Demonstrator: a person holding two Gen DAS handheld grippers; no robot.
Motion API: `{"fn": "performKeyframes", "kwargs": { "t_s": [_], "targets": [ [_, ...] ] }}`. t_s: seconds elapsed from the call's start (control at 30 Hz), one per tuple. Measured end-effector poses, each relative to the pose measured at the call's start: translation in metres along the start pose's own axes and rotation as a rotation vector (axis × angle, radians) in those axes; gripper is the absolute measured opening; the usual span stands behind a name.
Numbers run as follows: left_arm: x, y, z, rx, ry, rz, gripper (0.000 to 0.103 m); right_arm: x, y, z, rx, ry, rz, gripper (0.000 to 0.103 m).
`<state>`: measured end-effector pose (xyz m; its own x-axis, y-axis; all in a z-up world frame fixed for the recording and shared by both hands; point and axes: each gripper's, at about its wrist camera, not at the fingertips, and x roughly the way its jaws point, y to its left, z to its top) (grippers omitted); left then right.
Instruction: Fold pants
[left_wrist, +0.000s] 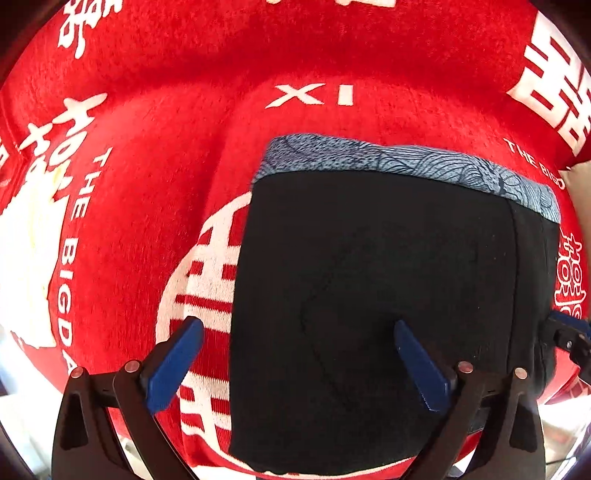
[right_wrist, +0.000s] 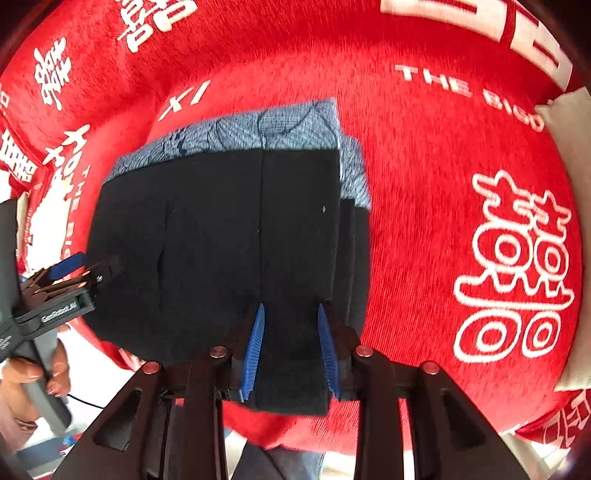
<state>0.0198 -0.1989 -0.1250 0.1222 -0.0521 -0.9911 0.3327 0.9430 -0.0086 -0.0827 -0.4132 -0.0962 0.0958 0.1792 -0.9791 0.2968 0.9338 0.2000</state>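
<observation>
**Folded pants on the red blanket, one gripper wide, one clamped**

We worked over one red blanket (left_wrist: 155, 155) printed with white characters and lettering, and it covered nearly everything in both views. On it lay one pair of black pants (left_wrist: 369, 295), folded into a compact block. A band of blue-grey patterned fabric (left_wrist: 369, 155) showed along the block's far edge. In the left wrist view the block ran longer from near to far than from side to side, with the patterned edge pointing away from us. We saw no containers.

We held two grippers. Our left gripper (left_wrist: 299, 354) had its jaws spread wide, one blue finger (left_wrist: 173, 365) over the blanket and the other over the black cloth, gripping nothing. Our right gripper (right_wrist: 290, 347) had its jaws closed in on the near edge of the pants (right_wrist: 229, 229), cloth pinched between the blue pads. One pale cushion (right_wrist: 565, 122) sat at the blanket's right edge.
</observation>
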Motion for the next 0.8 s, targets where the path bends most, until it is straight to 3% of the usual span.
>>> {"fn": "performKeyframes", "kwargs": {
  "t_s": [0.27,0.43,0.6,0.67,0.8],
  "targets": [
    [0.001,-0.006,-0.001,0.033,-0.036,-0.026,0.103,0.0,-0.006,-0.003,0.046,-0.055,0.015,0.04],
    [0.001,-0.002,0.001,0.029,-0.01,-0.06,0.103,-0.005,-0.002,-0.011,0.063,-0.095,-0.014,0.04],
    [-0.019,-0.01,-0.008,0.111,-0.031,-0.003,0.103,-0.014,-0.004,-0.013,0.125,-0.089,-0.063,0.061],
    [-0.027,-0.01,-0.012,0.118,-0.035,0.0,0.103,-0.018,-0.007,-0.016,0.16,-0.088,-0.054,0.062],
    [-0.041,-0.008,-0.019,0.105,-0.027,-0.012,0.103,-0.026,-0.01,-0.024,0.204,-0.082,-0.055,0.077]
  ]
}}
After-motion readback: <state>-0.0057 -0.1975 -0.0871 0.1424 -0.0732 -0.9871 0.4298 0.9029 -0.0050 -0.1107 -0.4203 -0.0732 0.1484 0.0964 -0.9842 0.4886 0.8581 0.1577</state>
